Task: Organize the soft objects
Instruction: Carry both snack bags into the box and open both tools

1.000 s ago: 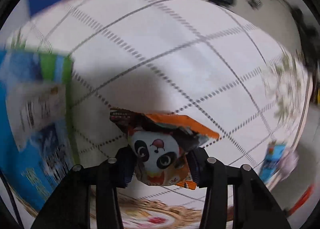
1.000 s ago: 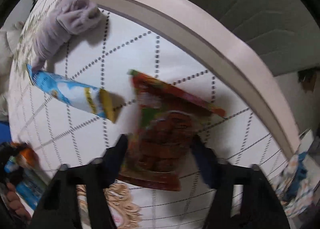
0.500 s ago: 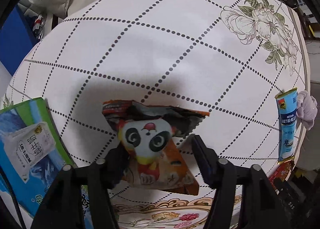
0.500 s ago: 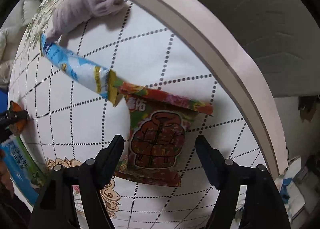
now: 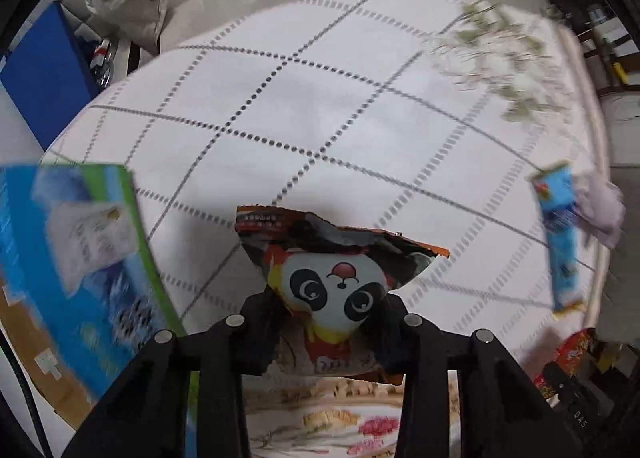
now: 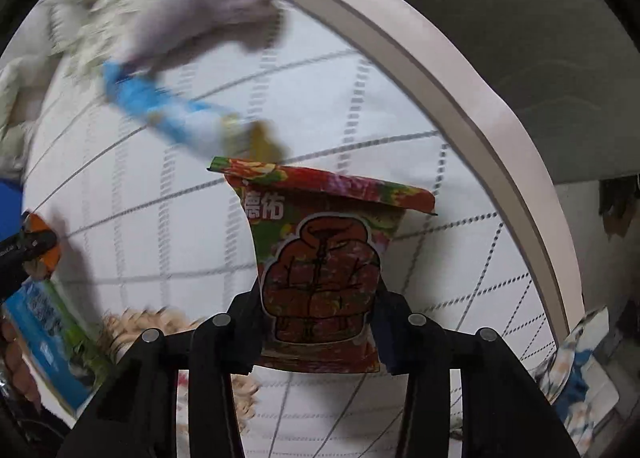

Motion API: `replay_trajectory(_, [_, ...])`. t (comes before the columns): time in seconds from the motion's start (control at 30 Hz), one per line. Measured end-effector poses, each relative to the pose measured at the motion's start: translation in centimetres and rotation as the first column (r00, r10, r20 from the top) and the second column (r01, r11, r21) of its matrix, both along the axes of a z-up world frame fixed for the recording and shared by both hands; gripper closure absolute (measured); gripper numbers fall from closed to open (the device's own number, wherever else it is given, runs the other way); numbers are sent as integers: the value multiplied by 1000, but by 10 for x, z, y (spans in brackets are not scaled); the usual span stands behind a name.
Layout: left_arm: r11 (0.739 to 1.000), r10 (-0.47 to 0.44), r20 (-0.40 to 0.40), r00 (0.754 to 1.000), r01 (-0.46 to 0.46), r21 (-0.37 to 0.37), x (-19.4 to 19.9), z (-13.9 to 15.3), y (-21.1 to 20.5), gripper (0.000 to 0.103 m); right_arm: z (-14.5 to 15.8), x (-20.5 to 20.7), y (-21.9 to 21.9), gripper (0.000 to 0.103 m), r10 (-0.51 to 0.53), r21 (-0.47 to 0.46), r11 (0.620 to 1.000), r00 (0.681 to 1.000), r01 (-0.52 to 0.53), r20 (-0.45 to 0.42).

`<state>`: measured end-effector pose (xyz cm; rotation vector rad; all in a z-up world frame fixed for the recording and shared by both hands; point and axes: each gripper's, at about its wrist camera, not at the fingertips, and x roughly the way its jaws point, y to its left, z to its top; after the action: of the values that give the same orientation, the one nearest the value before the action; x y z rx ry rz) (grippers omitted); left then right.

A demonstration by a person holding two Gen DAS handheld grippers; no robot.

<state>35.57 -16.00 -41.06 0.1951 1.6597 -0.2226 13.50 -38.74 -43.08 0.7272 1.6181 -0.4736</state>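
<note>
While spread half a second ago, right tongs point(image 6: 318, 322) now clamp red packet point(image 6: 320, 270) | left tongs point(image 5: 330, 322) still pinch panda packet point(image 5: 336, 286)

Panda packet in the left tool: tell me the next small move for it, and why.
Probably carry the panda packet a little toward the blue box and set it down beside it. The left tool is shut on the packet and holds it above the checked tablecloth. The right tool grips the red packet, so each can place its own.
</note>
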Motion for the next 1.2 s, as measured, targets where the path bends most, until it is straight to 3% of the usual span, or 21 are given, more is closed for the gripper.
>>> replay_trajectory(0.13, [995, 14, 71, 997, -7, -98, -25, 61, 31, 69, 51, 16, 49, 57, 124, 15, 992, 986, -126, 112])
replay_trajectory(0.2, [991, 25, 132, 991, -7, -130, -30, 110, 74, 69, 79, 32, 81, 57, 194, 26, 979, 964, -202, 180])
replay_trajectory(0.3, [990, 58, 207, 977, -29, -141, -39, 157, 129, 69, 120, 62, 143, 57, 305, 52, 942, 908, -333, 286])
replay_trajectory(0.37, [989, 86, 236, 968, -56, -134, -38, 180, 169, 69, 146, 84, 169, 57, 366, 73, 908, 865, -413, 342])
replay_trajectory(0.43, [989, 123, 251, 960, -97, -113, -37, 194, 217, 69, 168, 109, 223, 57, 428, 85, 866, 818, -493, 384])
replay_trajectory(0.5, [986, 162, 252, 954, -144, -86, -36, 195, 259, 69, 178, 127, 270, 57, 488, 69, 827, 774, -557, 403])
replay_trajectory(0.6, [976, 216, 230, 949, -215, -30, -23, 175, 316, 69, 173, 161, 324, 57, 547, 48, 790, 738, -611, 396])
replay_trajectory(0.8, [957, 287, 96, 953, -290, 17, 13, 109, 386, 69, 120, 225, 413, 57, 651, -19, 740, 708, -672, 274])
replay_trajectory(1.0, [959, 278, 7, 961, -277, 60, 31, 59, 411, 69, 73, 250, 438, 57, 693, -70, 717, 700, -693, 171])
replay_trajectory(1.2, [963, 261, -55, 964, -256, 85, 38, 32, 411, 66, 42, 260, 448, 55, 724, -83, 690, 683, -719, 97])
